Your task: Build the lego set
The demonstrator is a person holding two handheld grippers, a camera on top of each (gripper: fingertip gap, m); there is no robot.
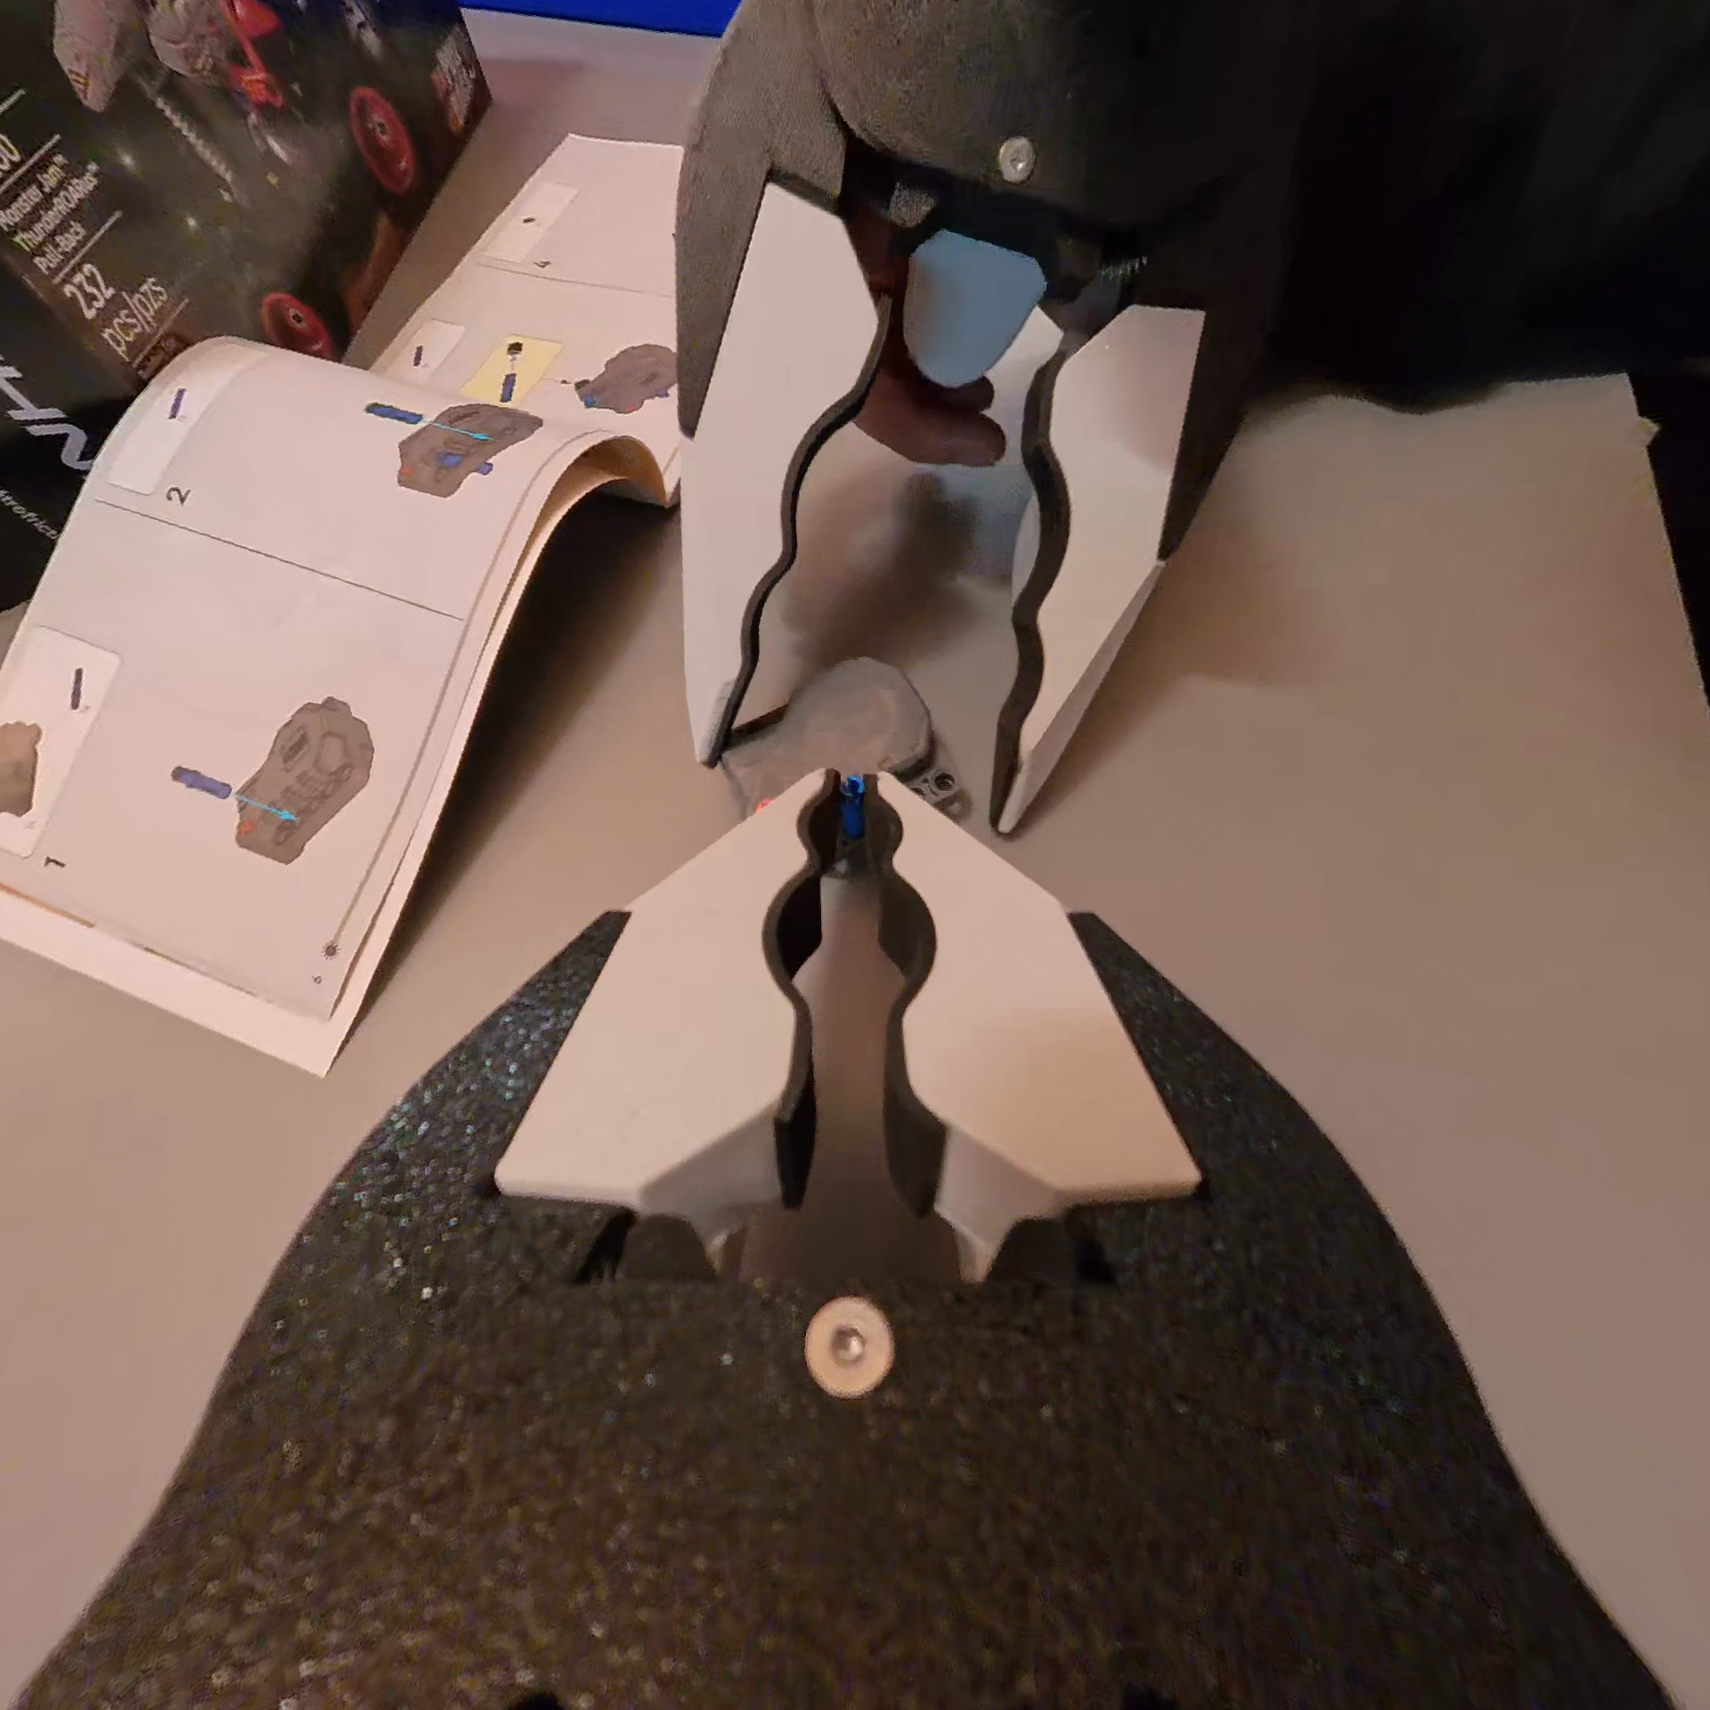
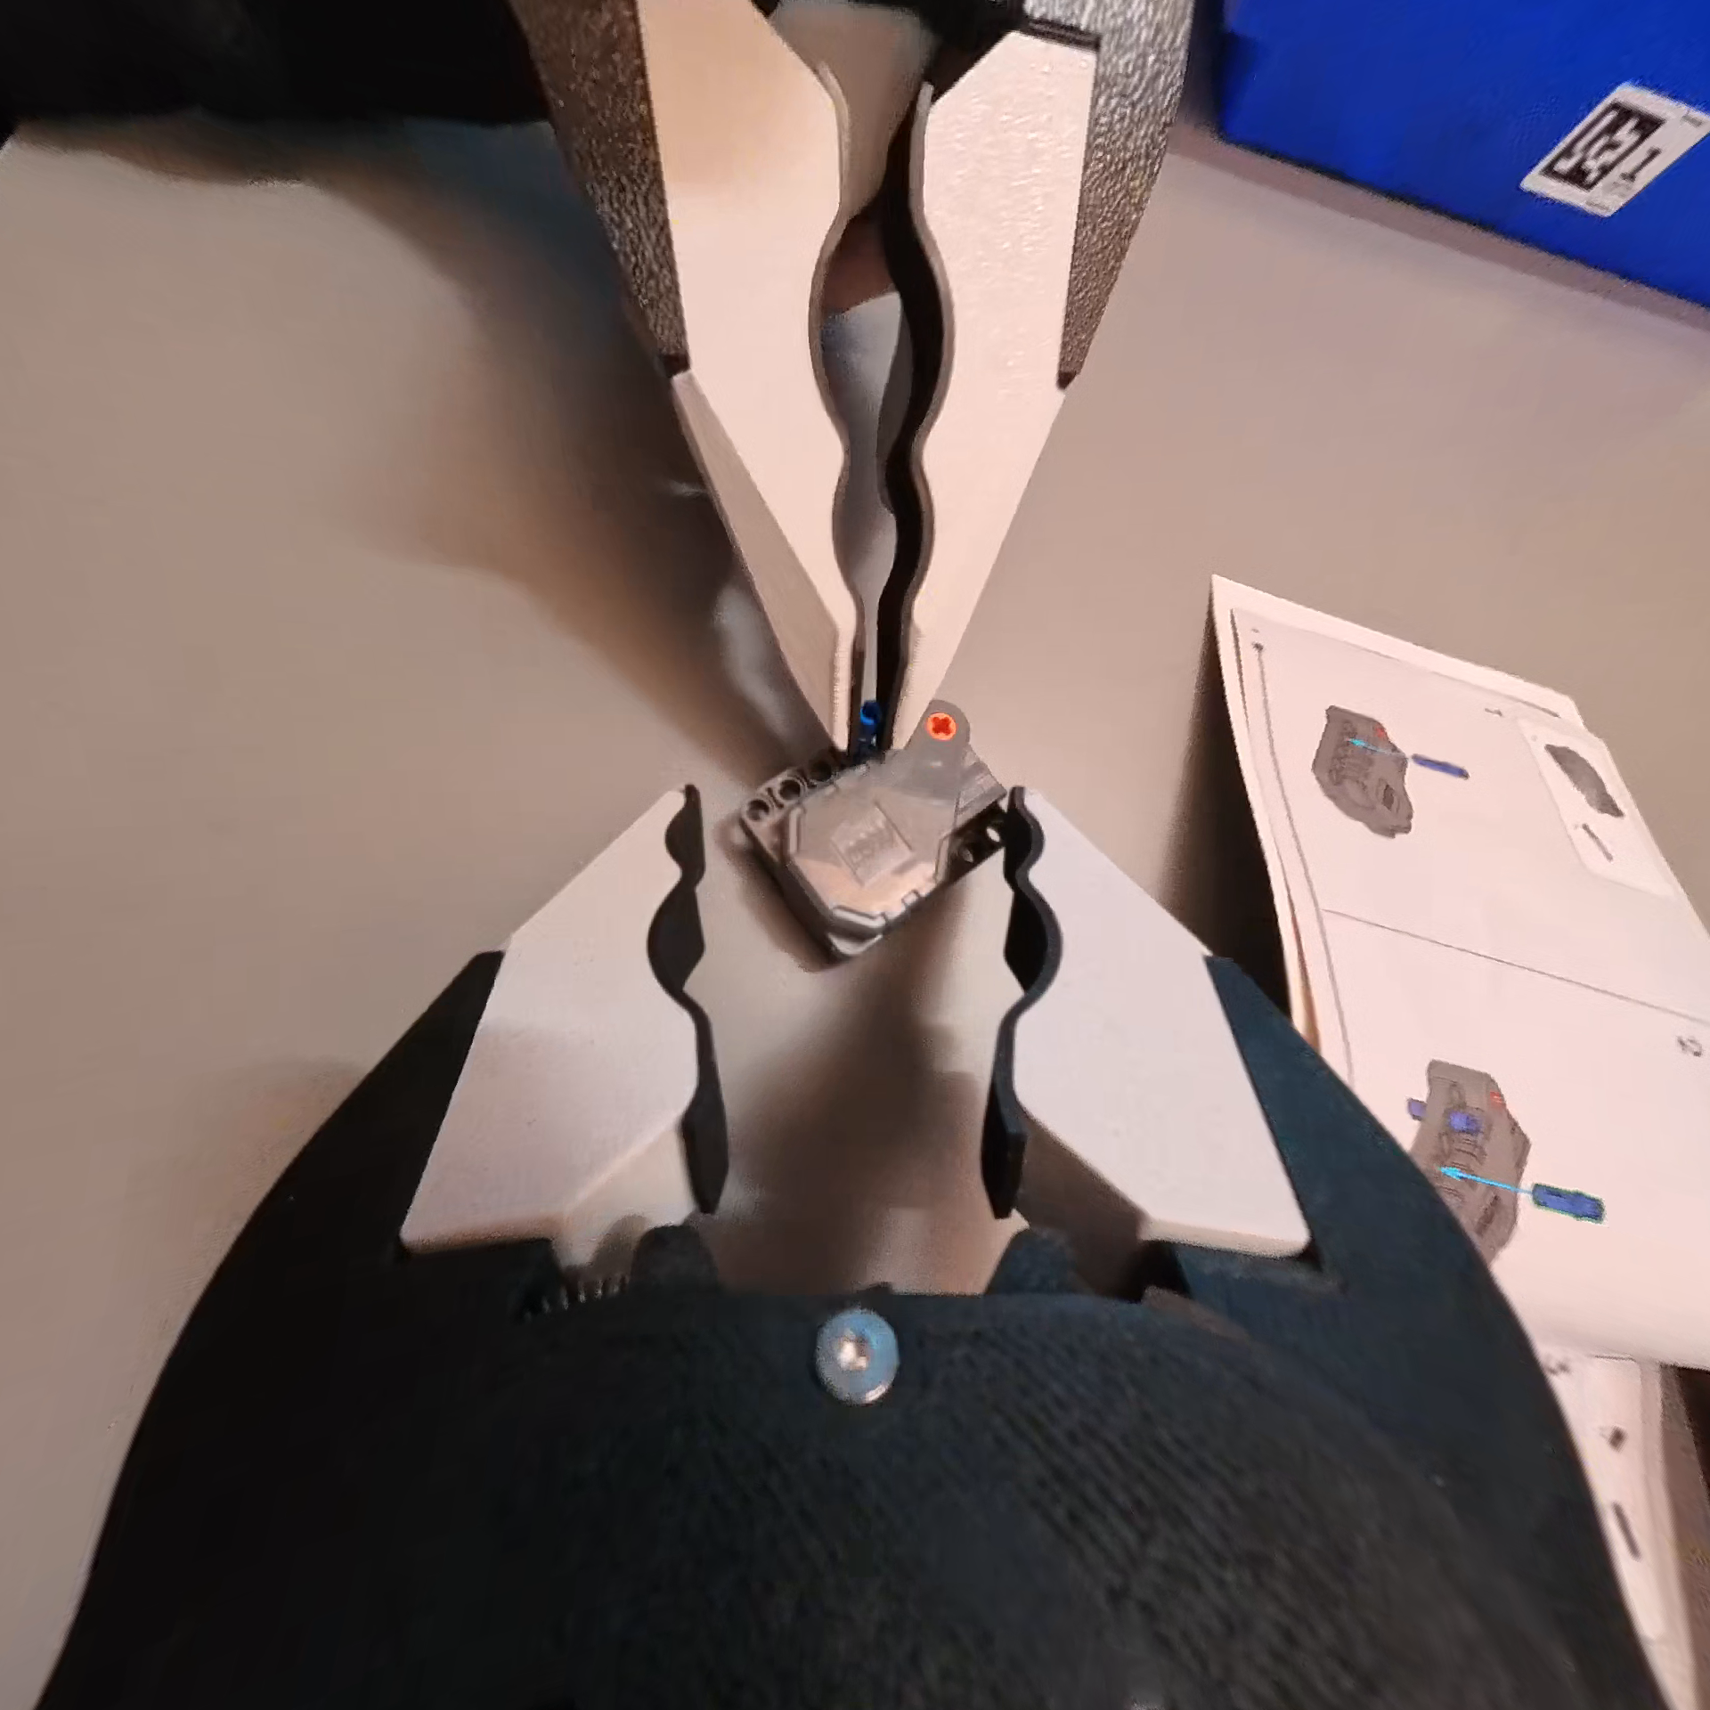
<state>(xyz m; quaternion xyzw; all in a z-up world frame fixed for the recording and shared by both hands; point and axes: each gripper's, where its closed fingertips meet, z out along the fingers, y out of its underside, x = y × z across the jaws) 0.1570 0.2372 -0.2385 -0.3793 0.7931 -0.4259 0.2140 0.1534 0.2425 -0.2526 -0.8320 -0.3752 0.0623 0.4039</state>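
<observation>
A grey lego motor block (image 2: 870,842) with an orange cross hub (image 2: 941,724) lies on the beige table; it also shows in the left wrist view (image 1: 856,722). My left gripper (image 1: 851,800) is shut on a small blue pin (image 1: 851,803) and holds its tip at the block's edge; the same gripper (image 2: 872,712) and blue pin (image 2: 870,714) show in the right wrist view. My right gripper (image 2: 851,810) is open, its fingers on either side of the block without pinching it. It shows across from the left (image 1: 856,786).
An open instruction booklet (image 1: 278,666) lies on the left, also seen in the right wrist view (image 2: 1480,925). The dark lego set box (image 1: 213,167) stands behind it. A blue box (image 2: 1480,120) with a white tag sits at the far right. A dark area borders the table (image 1: 1388,1018). My two grippers' fingertips are within a few centimetres of each other.
</observation>
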